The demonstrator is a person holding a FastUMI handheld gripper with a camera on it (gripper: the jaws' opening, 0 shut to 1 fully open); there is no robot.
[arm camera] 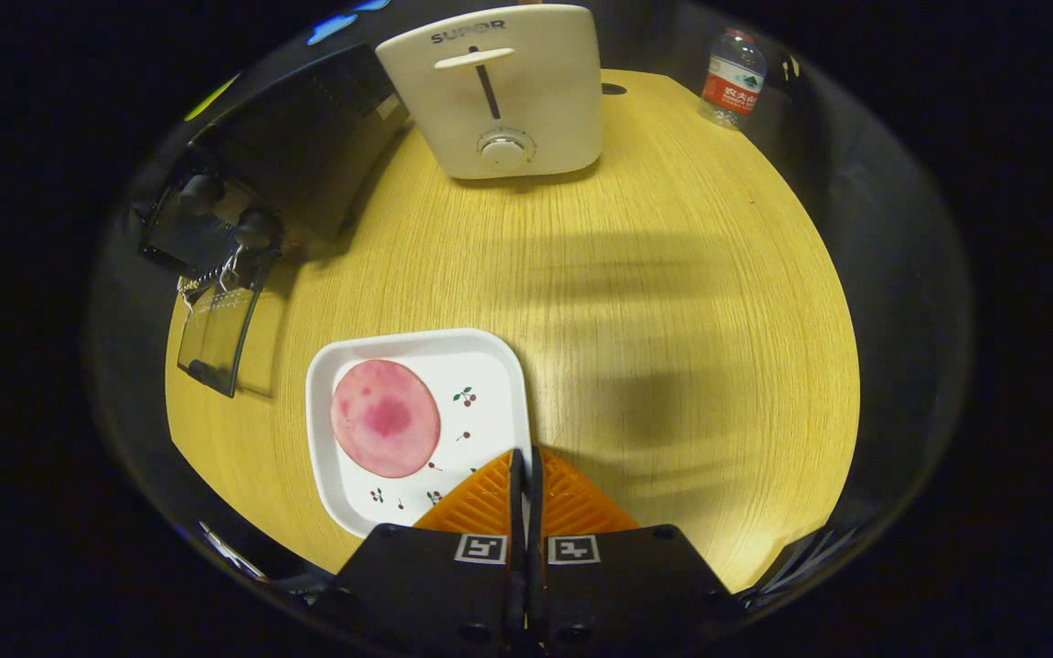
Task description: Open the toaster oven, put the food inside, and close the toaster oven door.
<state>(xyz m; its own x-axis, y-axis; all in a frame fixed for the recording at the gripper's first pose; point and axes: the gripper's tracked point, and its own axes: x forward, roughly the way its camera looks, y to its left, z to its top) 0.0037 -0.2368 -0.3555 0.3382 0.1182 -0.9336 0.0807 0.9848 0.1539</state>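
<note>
A round pink slice of food (386,418) lies on a white square plate (481,366) with small cherry prints, just ahead and left of my fingers. My gripper (525,454) hovers over the plate's near right corner, shut with nothing between its fingers. The black toaster oven (303,151) stands far off to the left on the wooden table (673,302), with two dark knobs (227,212) on its front. Its glass door (216,334) hangs open, folded down toward the table's left edge.
A white pop-up toaster (499,87) with a lever and a dial stands at the back of the table. A water bottle (732,78) with a red label stands at the back right. Bare wood stretches across the table's middle and right.
</note>
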